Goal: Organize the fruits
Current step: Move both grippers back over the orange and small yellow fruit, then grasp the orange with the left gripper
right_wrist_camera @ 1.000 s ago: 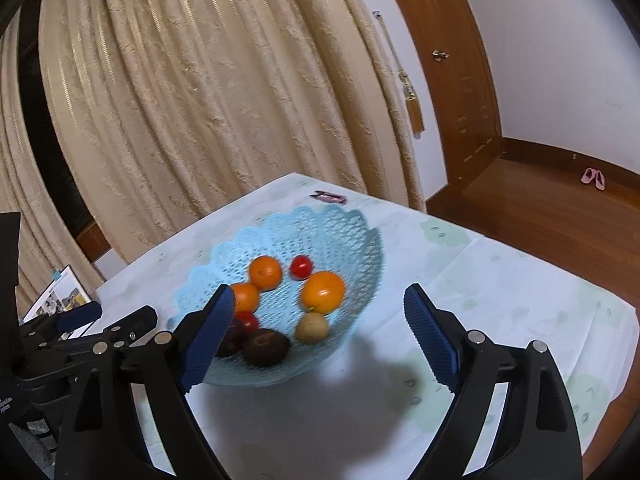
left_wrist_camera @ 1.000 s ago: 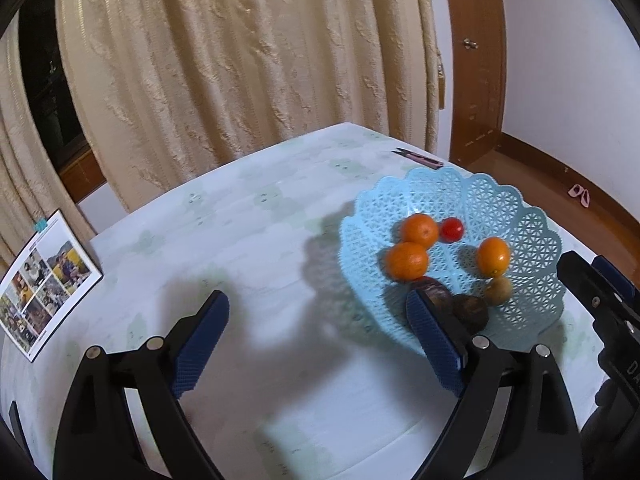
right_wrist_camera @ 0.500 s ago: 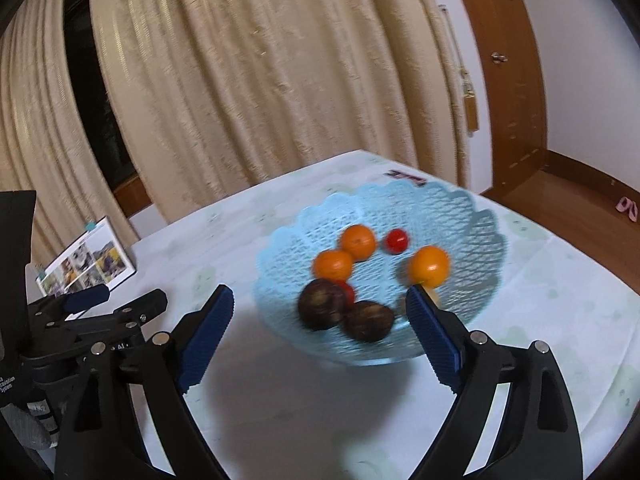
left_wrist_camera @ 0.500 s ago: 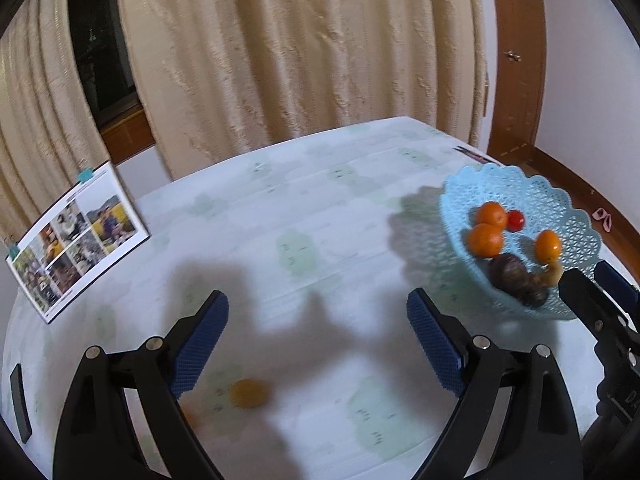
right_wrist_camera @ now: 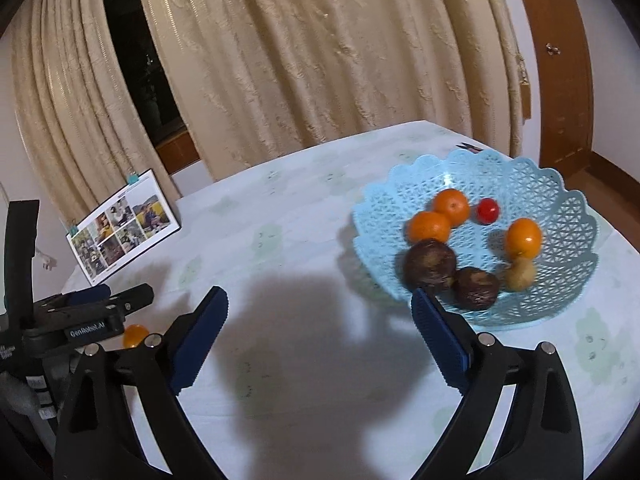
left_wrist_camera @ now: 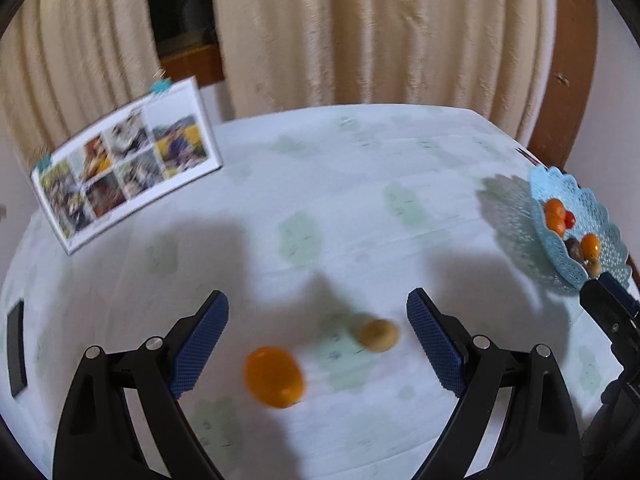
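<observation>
**Two loose fruits wait on the cloth as the left gripper lines up**

At the table's left edge a propped photo card (left_wrist_camera: pixel 124 160) leans against the curtain (left_wrist_camera: pixel 360 32), clear of the work. Just ahead of it in the left wrist view, the left gripper (left_wrist_camera: pixel 318 344) hangs over the pale tablecloth (left_wrist_camera: pixel 320 184) with its fingers spread wide and nothing between the pads. An orange (left_wrist_camera: pixel 274 376) lies on the cloth low between those fingers, nearer the left pad, and a small yellow-brown fruit (left_wrist_camera: pixel 379 335) sits just beside it toward the right pad; the two look apart, though blur softens their edges.

Further right, the right gripper (right_wrist_camera: pixel 320 344) is empty too, its jaws opening, with bare cloth between them. Beyond its right finger stands the blue lattice basket (right_wrist_camera: pixel 460 176), already holding three oranges, a small red fruit, two dark round fruits and a yellowish one.

The step in hand appears to be picking up a loose fruit for the basket. To do it well, the left gripper should likely centre on one fruit only, probably the orange, so the pads do not nudge its neighbour away. Round fruit rolls, so a level, gentle squeeze across its widest part seems wise.
</observation>
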A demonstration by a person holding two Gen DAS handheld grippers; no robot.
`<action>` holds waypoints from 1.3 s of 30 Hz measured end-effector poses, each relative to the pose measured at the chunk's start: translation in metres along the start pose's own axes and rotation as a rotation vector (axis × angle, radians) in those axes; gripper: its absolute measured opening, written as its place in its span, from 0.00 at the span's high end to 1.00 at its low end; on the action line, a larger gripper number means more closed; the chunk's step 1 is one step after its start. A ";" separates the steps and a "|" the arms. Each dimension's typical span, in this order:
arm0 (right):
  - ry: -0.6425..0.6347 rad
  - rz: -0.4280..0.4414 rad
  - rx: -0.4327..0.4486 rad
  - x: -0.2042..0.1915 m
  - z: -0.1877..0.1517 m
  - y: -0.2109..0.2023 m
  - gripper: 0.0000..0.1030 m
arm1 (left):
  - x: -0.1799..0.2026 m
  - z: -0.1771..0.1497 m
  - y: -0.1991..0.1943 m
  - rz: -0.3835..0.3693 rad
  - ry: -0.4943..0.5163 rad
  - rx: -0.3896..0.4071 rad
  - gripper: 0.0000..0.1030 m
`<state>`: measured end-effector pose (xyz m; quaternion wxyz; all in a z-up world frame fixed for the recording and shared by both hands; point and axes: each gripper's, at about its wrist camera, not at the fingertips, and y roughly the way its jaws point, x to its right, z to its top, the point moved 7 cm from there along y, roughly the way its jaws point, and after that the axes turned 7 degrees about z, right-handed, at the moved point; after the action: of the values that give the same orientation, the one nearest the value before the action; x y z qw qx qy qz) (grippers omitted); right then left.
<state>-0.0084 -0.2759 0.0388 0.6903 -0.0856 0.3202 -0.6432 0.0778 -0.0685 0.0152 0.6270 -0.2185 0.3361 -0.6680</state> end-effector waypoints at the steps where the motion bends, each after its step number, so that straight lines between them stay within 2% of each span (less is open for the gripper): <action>1: -0.010 0.003 -0.004 -0.004 -0.001 0.001 0.08 | -0.009 -0.002 0.001 -0.001 -0.022 -0.011 0.13; 9: -0.046 0.034 -0.040 -0.024 -0.009 0.012 0.08 | -0.056 -0.016 0.012 0.015 -0.130 -0.061 0.12; 19: -0.085 0.066 -0.103 -0.045 -0.025 0.030 0.08 | -0.047 -0.037 0.019 -0.030 -0.117 -0.108 0.13; 26: -0.096 0.071 -0.131 -0.050 -0.032 0.039 0.08 | -0.038 -0.051 0.032 -0.031 -0.100 -0.141 0.13; 30: -0.102 0.074 -0.145 -0.051 -0.034 0.042 0.08 | -0.036 -0.055 0.037 -0.033 -0.093 -0.154 0.31; 31: -0.104 0.075 -0.147 -0.052 -0.034 0.043 0.08 | -0.035 -0.055 0.036 -0.030 -0.089 -0.148 0.41; 32: -0.107 0.075 -0.148 -0.053 -0.034 0.044 0.08 | -0.034 -0.055 0.035 -0.041 -0.087 -0.146 0.44; 34: -0.111 0.075 -0.152 -0.054 -0.034 0.044 0.08 | -0.032 -0.055 0.032 -0.070 -0.087 -0.141 0.60; 39: -0.143 0.075 -0.162 -0.061 -0.035 0.047 0.08 | -0.032 -0.053 0.023 -0.067 -0.075 -0.118 0.60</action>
<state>0.0131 -0.2011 0.0070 0.7257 -0.1748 0.3241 -0.5811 0.0595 -0.0278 -0.0334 0.6024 -0.2913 0.3437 -0.6589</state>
